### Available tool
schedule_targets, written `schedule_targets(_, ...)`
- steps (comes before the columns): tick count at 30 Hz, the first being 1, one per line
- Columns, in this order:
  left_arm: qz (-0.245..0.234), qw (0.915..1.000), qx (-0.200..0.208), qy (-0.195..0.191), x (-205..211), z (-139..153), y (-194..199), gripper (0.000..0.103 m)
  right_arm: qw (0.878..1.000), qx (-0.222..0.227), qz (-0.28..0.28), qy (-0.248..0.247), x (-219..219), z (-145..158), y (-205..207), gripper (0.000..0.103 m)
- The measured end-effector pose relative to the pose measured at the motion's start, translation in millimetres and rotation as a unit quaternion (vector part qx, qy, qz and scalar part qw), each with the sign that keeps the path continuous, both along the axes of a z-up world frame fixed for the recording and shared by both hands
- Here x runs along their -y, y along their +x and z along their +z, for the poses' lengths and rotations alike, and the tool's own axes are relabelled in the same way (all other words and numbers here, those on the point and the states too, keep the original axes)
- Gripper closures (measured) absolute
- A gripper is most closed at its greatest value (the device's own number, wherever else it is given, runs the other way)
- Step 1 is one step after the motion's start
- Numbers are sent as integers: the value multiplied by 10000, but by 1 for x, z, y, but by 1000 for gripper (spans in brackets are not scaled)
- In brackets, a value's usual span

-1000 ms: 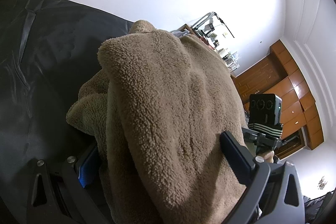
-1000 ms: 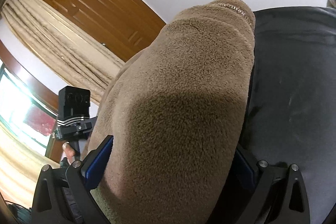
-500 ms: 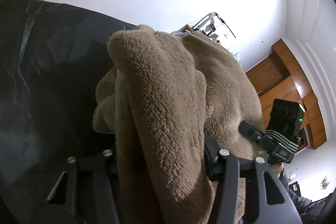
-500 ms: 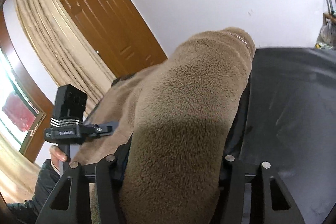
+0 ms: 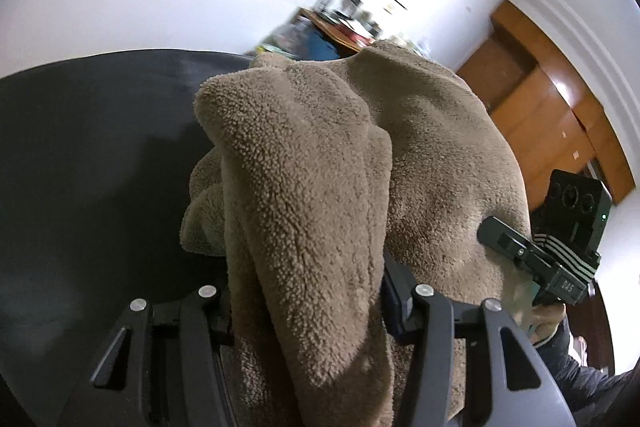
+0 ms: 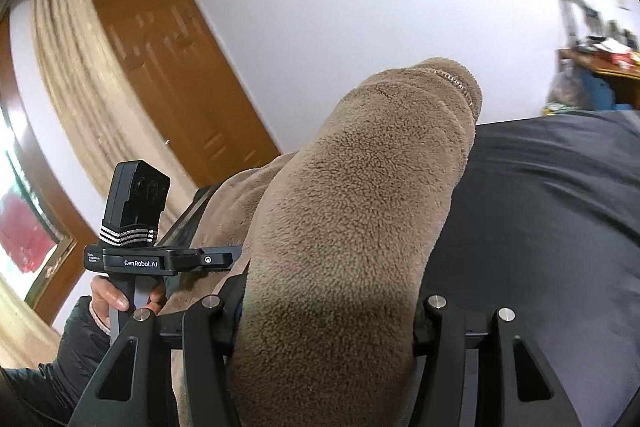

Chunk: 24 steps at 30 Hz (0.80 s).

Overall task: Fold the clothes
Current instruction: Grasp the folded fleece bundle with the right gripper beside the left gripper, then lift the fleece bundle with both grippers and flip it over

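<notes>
Brown fleece garment (image 5: 304, 187) is bunched and pinched in both the left gripper (image 5: 308, 311) and the right gripper (image 6: 328, 311), lifted over the black surface (image 6: 552, 211). Judged mid-fold; next, the held edge needs carrying across and laying flat.

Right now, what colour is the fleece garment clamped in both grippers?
Light brown, tan fleece garment; it shows best in the right wrist view, against the black surface.

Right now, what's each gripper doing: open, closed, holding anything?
Left gripper: closed on a thick fold of the brown fleece garment.
Right gripper: closed on another bunched fold of the same garment, above the black surface.
</notes>
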<state>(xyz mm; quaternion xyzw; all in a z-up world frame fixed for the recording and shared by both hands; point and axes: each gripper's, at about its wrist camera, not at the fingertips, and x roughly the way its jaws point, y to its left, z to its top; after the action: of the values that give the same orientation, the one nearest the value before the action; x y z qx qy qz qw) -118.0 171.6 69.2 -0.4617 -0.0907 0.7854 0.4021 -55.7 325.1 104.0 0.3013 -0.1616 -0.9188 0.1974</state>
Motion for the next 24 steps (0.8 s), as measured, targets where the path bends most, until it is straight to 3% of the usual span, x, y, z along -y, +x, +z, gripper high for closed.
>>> schedule_targets(7, -545, 9984, -65, -161, -133, 5, 17, 46, 9958, -181, -895, -43, -110, 4, 55, 45)
schedule_targets(15, -654, 9966, 218, -444, -225, -23, 11, 45, 9887, -47, -1489, 178, -197, -16, 66, 45)
schedule_targets(17, -604, 9960, 260, -613, -231, -32, 12, 36, 9880, 181, -1533, 102, -211, -28, 62, 43)
schedule_targets(20, -396, 9943, 185, -970, -234, -40, 10, 8, 9860, 396, -1619, 55, -237, -48, 61, 29)
schedule_targets(24, -371, 9936, 315, -1023, -231, -43, 4, 4, 9837, 265, -1729, 422, -230, -54, 65, 19)
